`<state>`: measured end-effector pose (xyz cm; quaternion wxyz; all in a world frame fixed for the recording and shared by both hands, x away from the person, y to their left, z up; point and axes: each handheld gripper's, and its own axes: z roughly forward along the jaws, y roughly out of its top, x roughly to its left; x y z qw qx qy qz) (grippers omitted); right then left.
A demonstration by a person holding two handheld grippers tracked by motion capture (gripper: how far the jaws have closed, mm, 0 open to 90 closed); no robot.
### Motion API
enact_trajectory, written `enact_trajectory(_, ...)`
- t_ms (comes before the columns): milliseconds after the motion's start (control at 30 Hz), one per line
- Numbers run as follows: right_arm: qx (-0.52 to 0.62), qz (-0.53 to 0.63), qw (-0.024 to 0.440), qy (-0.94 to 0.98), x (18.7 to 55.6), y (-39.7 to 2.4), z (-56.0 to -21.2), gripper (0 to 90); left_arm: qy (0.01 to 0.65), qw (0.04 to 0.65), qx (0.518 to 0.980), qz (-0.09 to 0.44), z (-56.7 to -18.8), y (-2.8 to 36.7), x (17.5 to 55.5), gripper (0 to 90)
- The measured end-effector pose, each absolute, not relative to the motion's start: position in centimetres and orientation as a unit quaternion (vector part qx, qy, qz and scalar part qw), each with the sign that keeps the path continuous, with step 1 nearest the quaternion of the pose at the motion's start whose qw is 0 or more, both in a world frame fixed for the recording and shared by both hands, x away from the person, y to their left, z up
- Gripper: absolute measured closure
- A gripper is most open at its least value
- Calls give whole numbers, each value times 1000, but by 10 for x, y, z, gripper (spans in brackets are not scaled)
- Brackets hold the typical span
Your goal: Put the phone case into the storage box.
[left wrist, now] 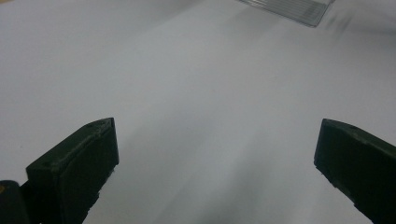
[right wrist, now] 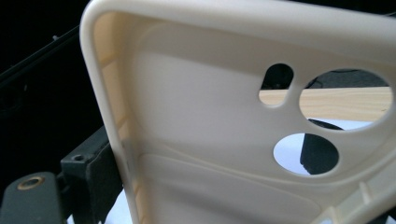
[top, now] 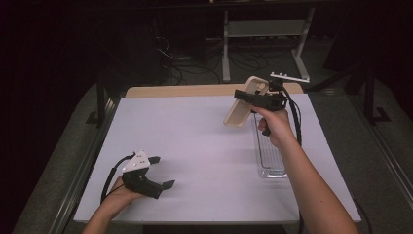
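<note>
A cream phone case (top: 245, 103) hangs tilted in the air over the far right part of the white table (top: 195, 141), with my right gripper (top: 246, 96) shut on its upper end. In the right gripper view the case's hollow inside (right wrist: 201, 140) faces the camera, with its camera cut-outs at the right; one jaw sits against its outer edge at the left and the other shows through a cut-out. My left gripper (top: 161, 171) rests low near the table's front left, jaws wide apart and nothing between them. The left gripper view (left wrist: 215, 168) has bare table between the jaws.
A clear plastic tray (top: 269, 151) lies lengthwise on the right side of the table, under my right forearm; its corner (left wrist: 289, 8) appears far off in the left gripper view. A wooden strip (top: 195, 90) runs along the table's far edge. Beyond it are a metal stand and cables on the floor.
</note>
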<state>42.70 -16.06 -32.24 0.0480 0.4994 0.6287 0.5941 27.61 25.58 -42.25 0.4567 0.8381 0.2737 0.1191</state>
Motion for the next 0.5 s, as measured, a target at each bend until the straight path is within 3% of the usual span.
enact_trajectory(500, 522, 554, 108, 639, 440, -182, -306, 98, 276, 458, 837, 118, -422, 256, 275, 0)
